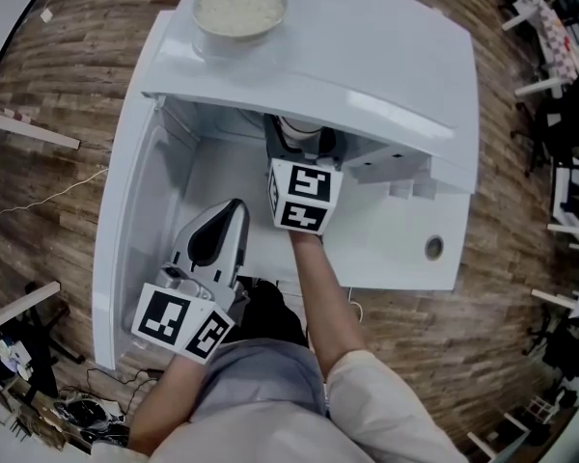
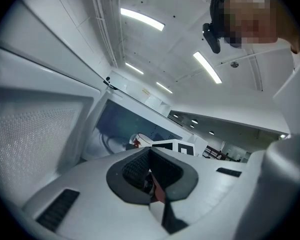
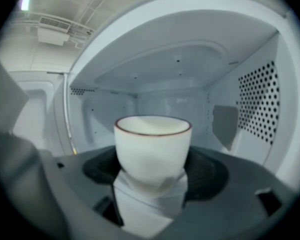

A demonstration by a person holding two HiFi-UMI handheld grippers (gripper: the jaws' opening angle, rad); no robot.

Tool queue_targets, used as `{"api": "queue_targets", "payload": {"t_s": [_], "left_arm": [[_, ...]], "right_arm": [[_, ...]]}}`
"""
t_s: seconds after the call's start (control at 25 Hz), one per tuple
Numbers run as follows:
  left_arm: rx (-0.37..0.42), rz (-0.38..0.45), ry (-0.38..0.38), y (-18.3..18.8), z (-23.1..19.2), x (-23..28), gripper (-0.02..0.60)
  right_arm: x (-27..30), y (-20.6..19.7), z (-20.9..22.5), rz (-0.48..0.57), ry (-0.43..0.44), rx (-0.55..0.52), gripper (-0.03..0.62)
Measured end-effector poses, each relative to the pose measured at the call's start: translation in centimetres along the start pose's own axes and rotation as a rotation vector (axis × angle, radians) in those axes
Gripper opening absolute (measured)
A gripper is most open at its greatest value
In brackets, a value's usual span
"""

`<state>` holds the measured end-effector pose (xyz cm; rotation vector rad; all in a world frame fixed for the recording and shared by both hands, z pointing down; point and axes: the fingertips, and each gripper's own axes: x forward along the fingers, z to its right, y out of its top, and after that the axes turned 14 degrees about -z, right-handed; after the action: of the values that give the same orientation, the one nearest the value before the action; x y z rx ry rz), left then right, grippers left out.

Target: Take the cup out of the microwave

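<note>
The microwave [image 1: 367,56] is a smooth white box seen from above, and its door [image 1: 125,210] is swung open toward 9 o'clock. On its roof, toward 12 o'clock, sits a round pale bowl [image 1: 239,10] filled with grainy white rice [image 1: 239,6]. The roof overhangs the cavity and hides most of the inside from the head view. Wood-grain floor [image 1: 68,85] surrounds the appliance.

The right claw [image 1: 302,152] reaches into the cavity under that roof, and its dark ribbed pads [image 3: 210,171] are closed on the cup [image 3: 152,151], one on each side of its lower body. The cup is a smooth white rounded vessel with a thin dark line round its lip. It stands upright inside the microwave, and only a sliver of it shows in the head view [image 1: 297,128]. A wall of punched round holes [image 3: 257,109] lies at 3 o'clock of it.

The left claw [image 1: 230,215] hangs outside beside the open door, with its jaws pressed together on nothing. Its own view tilts up to ceiling light strips [image 2: 142,19]. What the cup contains cannot be seen.
</note>
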<state>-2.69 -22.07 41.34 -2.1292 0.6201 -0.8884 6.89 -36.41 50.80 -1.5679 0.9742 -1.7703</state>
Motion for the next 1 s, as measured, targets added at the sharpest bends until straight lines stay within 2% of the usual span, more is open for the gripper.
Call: {"api": "queue_targets", "payload": {"t_s": [1.0], "left_arm": [[0.007, 0.026, -0.008, -0.6, 2.2, -2.2, 0.009]], "right_arm": [[-5.5, -2.5, -1.7, -0.014, 0.078, -0.036, 0.387]]}}
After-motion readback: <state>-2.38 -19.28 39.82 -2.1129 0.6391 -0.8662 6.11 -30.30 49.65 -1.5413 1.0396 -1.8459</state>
